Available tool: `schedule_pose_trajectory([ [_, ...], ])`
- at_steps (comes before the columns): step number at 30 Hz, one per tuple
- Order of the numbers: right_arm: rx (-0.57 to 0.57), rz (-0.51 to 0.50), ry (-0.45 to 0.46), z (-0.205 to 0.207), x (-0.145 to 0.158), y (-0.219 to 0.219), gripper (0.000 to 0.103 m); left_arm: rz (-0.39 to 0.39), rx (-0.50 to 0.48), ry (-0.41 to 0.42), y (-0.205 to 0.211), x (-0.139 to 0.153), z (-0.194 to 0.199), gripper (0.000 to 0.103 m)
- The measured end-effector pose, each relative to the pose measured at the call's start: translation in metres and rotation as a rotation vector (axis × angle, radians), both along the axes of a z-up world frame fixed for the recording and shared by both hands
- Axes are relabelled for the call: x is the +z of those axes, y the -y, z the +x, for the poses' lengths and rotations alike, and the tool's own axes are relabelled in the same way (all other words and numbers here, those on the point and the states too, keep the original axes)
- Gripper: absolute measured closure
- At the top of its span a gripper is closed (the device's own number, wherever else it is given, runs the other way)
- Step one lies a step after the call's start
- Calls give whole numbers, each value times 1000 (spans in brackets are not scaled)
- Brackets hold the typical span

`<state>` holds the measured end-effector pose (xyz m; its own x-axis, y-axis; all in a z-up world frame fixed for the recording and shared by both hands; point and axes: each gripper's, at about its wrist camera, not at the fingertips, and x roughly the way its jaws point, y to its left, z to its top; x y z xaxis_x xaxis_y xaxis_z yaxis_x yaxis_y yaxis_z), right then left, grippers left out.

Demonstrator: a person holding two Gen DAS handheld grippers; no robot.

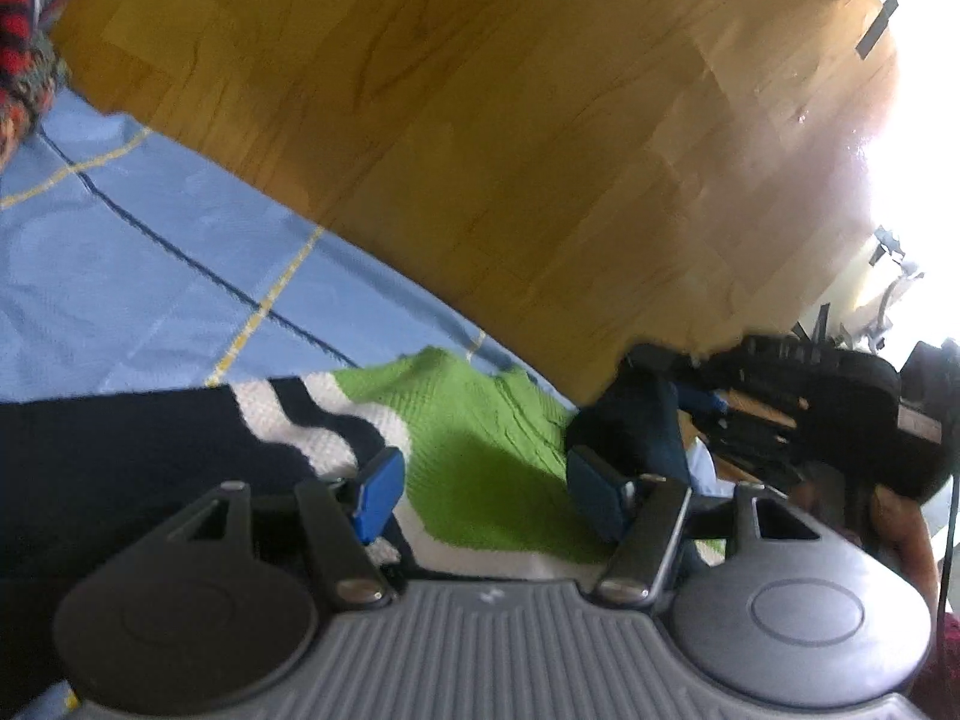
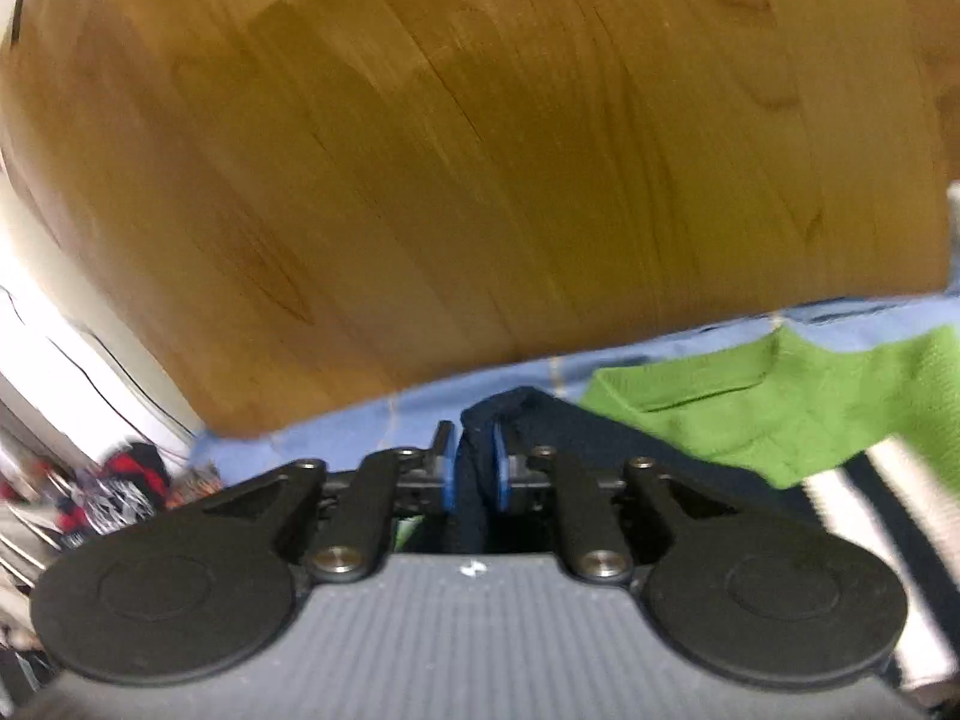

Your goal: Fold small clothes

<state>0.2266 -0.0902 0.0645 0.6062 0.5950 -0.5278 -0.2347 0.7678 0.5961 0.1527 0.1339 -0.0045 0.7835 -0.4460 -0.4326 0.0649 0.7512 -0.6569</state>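
— Where: small knit garment (image 1: 480, 420), green with navy and white stripes, spread on a blue checked cloth (image 1: 150, 252) beside a wooden floor (image 1: 480, 120).

— Right hand-held gripper (image 2: 475, 468)?

— Clamped narrow on a navy edge of the garment, fabric bunched between the blue pads (image 2: 503, 474) and draping below them.

— Left hand-held gripper (image 1: 486, 495)?

— Spread wide above the green panel, nothing between the fingers (image 1: 378, 495); seemingly no contact with the knit, though hard to tell through the blur.

— Handling?

— Soft, light, floppy, by the look of the weave. No stiffness to hold a crease; likely to sag and slide once lifted at a single point. Not fragile, not slippery.

— Best hold?

— Probably a hem or corner, pinched flat, with a second pinch on the opposite edge so the panel travels taut. Thick ribbed navy border looks the surest bite; loose green middle likely to bunch.

— Anything else in frame?

— Pile of red patterned clothes (image 1: 24, 30) at the far corner, well apart. Details blurred.
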Motion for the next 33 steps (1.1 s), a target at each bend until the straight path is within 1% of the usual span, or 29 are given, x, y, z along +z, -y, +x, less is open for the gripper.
schedule_pose_trajectory([
  [1, 42, 54, -45, 2, -4, -4, 52, 2, -10, 1, 1, -1, 1, 42],
  [2, 110, 91, -88, 3, -7, -7, 46, 17, -11, 3, 2, -1, 1, 42],
  [3, 153, 85, -82, -1, -4, -7, 48, 33, -4, 3, 2, -1, 0, 41],
  [4, 167, 54, -24, -7, 4, -2, 48, 44, 1, 3, 3, -1, 1, 41],
  [6, 131, -10, 113, -19, 23, 26, 48, 54, 8, 4, 3, -1, 1, 41],
  [7, 99, -50, 163, -24, 30, 42, 48, 65, 12, 8, 4, 0, 0, 41],
  [8, 68, -112, 206, -29, 35, 59, 47, 88, 19, 15, 6, 2, -1, 40],
  [10, 28, -279, 279, -45, 35, 89, 47, 165, 31, 42, 13, 7, -4, 38],
  [11, 23, -354, 305, -55, 32, 101, 46, 225, 40, 59, 20, 9, -6, 38],
  [13, 61, -470, 345, -80, 18, 122, 46, 322, 63, 75, 31, 12, -6, 38],
  [15, 115, -570, 371, -105, 2, 135, 47, 384, 79, 68, 38, 12, 0, 38],
  [16, 137, -622, 391, -118, -7, 133, 47, 396, 81, 55, 39, 11, 4, 40],
  [18, 183, -737, 439, -133, -25, 130, 47, 421, 69, 34, 44, 11, 12, 48],
  [19, 204, -785, 453, -138, -34, 128, 47, 445, 51, 28, 48, 11, 17, 64],
  [20, 226, -809, 452, -138, -41, 125, 47, 465, 31, 21, 52, 11, 21, 78],
  [21, 249, -797, 437, -134, -48, 126, 47, 481, 13, 11, 56, 11, 26, 84],
  [22, 255, -760, 419, -131, -52, 127, 47, 485, 3, 9, 59, 11, 28, 94],
  [23, 242, -711, 397, -126, -53, 129, 47, 488, -8, 9, 63, 14, 30, 95],
  [24, 210, -634, 362, -118, -53, 135, 46, 491, -14, 16, 67, 17, 31, 95],
  [27, 107, -362, 235, -93, -49, 162, 45, 459, -47, 27, 74, 24, 33, 95],
  [28, 74, -307, 212, -86, -49, 169, 45, 449, -53, 27, 77, 26, 34, 95],
  [29, 50, -297, 204, -80, -49, 169, 46, 446, -55, 26, 80, 27, 36, 95],
  [30, 41, -323, 199, -74, -49, 165, 58, 445, -56, 24, 82, 26, 39, 95],
  [31, 53, -353, 198, -71, -51, 161, 83, 443, -57, 22, 86, 26, 40, 95],
  [32, 44, -400, 202, -71, -52, 158, 93, 435, -62, 18, 88, 27, 42, 95],
  [33, 19, -420, 226, -75, -49, 161, 93, 418, -70, 13, 89, 28, 43, 95],
])
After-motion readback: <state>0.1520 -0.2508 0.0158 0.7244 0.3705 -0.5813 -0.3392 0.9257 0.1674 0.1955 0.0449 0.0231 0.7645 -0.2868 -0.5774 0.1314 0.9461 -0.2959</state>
